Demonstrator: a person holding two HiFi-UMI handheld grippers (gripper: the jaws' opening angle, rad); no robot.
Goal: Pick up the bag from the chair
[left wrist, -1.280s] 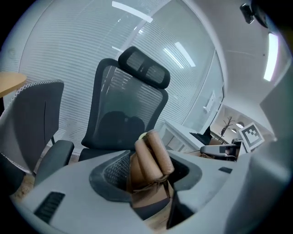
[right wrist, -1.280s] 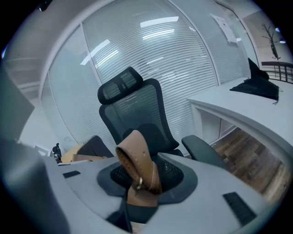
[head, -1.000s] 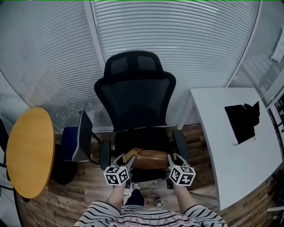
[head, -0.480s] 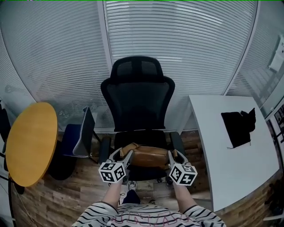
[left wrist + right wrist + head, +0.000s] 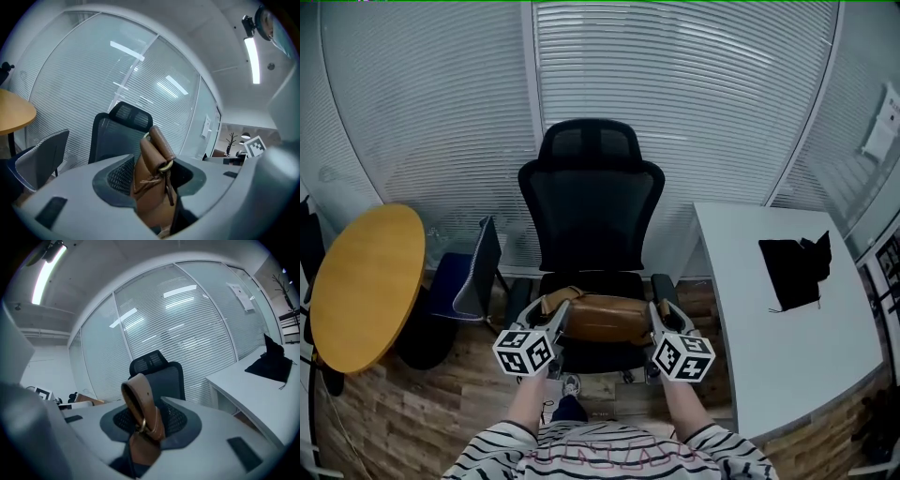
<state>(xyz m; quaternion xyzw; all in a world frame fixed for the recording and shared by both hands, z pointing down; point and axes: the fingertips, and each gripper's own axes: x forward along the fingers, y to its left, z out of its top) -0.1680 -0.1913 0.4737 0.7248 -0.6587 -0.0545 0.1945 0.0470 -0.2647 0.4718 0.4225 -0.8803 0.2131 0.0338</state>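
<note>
A brown leather bag (image 5: 602,319) hangs between my two grippers, held up in front of the black mesh office chair (image 5: 591,202) and above its seat. My left gripper (image 5: 551,315) is shut on the bag's left end; in the left gripper view the bag (image 5: 152,180) and its strap ring fill the jaws, with the chair (image 5: 117,131) behind. My right gripper (image 5: 661,315) is shut on the bag's right end; in the right gripper view the bag's strap (image 5: 140,413) loops up between the jaws, and the chair (image 5: 157,373) stands behind.
A round yellow table (image 5: 361,281) is at the left, with a small blue-and-grey chair (image 5: 469,286) beside it. A white desk (image 5: 778,337) at the right carries a black cloth item (image 5: 792,267). Glass walls with blinds (image 5: 675,103) stand behind. The floor is wood.
Both grippers have moved back from the chair with the bag between them; the bag has come off the seat and the chair now looks farther away.
</note>
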